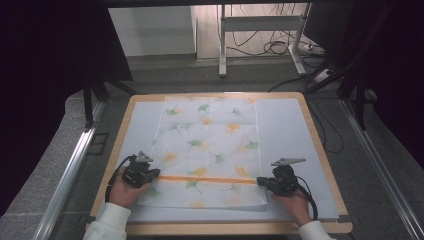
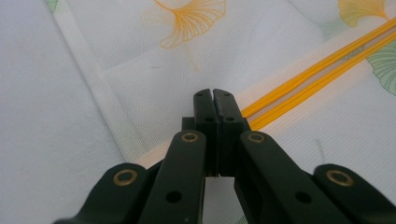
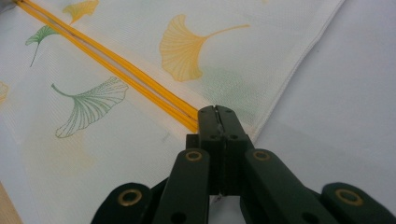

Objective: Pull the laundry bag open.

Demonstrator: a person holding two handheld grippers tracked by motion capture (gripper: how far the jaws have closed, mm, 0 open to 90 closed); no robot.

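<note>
A white cloth (image 1: pixel 210 150) printed with ginkgo leaves is spread flat across the middle of the high view, on a white mat (image 1: pixel 285 130) covering the wooden table (image 1: pixel 320 145). An orange stripe (image 1: pixel 207 179) is seen running straight across its lower part. The left gripper (image 1: pixel 156 173) is held at the lower left of that frame, at the stripe's left end; its jaws are pressed together, and whether any fabric is pinched cannot be told. The right gripper (image 1: pixel 261 181) is placed at the lower right, at the stripe's other end, jaws likewise closed, touching the cloth's edge.
</note>
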